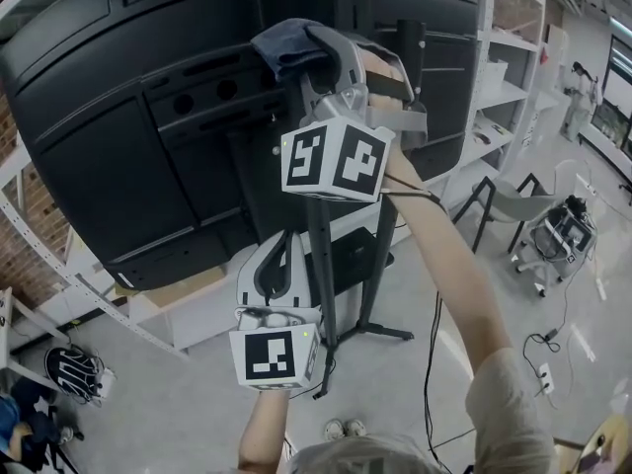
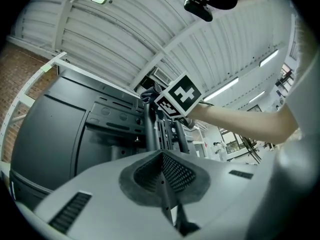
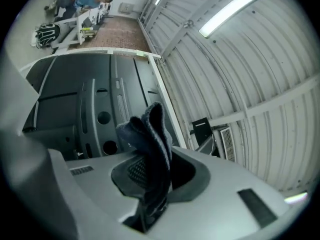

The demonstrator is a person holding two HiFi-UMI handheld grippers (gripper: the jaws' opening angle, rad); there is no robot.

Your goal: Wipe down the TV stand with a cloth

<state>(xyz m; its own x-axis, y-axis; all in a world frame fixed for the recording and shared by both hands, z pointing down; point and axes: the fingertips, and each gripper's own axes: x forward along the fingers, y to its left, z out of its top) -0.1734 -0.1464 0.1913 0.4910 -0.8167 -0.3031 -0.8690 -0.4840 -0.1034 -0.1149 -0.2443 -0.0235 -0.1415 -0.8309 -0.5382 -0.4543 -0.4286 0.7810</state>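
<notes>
A: What does the right gripper [image 3: 157,173] have?

B: Its own view shows the jaws pinching a dark blue-grey cloth [image 3: 149,134]. The cloth stands up out of them in a folded bunch.

A: And where is that in the room?

B: The head view answers that. The arm is raised, and the cloth is up by the top of the TV stand [image 1: 321,255], at its black column behind the back of the TV [image 1: 128,136]. I cannot tell whether cloth and column are touching.

A: The left gripper [image 2: 163,174]?

B: It is pressed together with nothing between its pads, as its own view shows. In the head view it hangs lower, in front of the column and above the stand's splayed legs.

A: Does anything show in only one view?

B: The head view alone gives the floor [image 1: 178,403], the person's shoes [image 1: 342,429], white shelving [image 1: 509,92] on the right and a second person [image 1: 577,95] standing far off. The right gripper view looks upward and catches a corrugated ceiling with a long light [image 3: 230,11]. The left gripper view sees the right gripper from below, with the bare forearm behind it.

A: Is there any writing?

B: The only print I can make out is the black-and-white square markers on each marker cube [image 1: 334,156]. They are patterns, not words.
</notes>
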